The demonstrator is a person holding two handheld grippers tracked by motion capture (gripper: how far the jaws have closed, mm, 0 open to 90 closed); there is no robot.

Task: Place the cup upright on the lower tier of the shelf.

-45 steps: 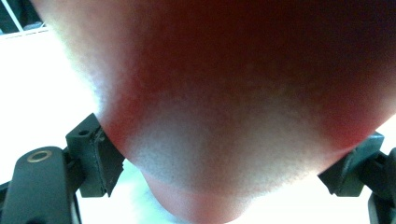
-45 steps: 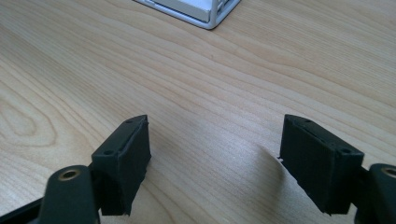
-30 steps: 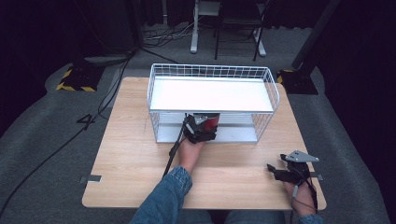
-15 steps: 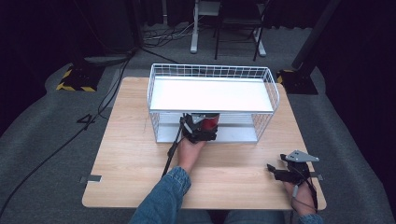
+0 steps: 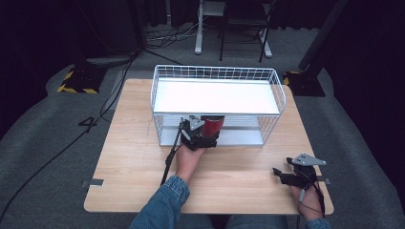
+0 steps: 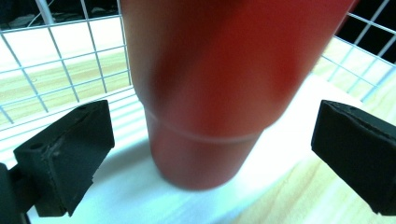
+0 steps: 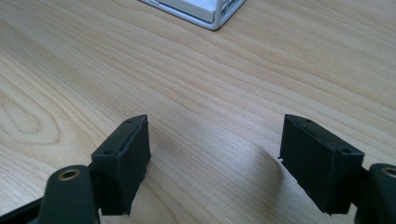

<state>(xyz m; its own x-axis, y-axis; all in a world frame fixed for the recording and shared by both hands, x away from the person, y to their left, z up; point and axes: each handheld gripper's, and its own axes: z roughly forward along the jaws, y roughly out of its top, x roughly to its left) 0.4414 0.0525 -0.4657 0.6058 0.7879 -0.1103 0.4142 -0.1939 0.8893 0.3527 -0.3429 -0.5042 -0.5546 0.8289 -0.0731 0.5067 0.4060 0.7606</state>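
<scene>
Wooden desk (image 5: 129,157) from above carries a white wire rack (image 5: 217,81) with the red cup (image 5: 212,126) on its lower shelf, the left claw (image 6: 210,154) gaping wide around that cup untouched, the right claw (image 7: 215,163) wide over bare wood.

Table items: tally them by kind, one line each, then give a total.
Red cup: 1
White wire rack: 1
Handheld grippers: 2, left gripper and right gripper
Total: 4
</scene>
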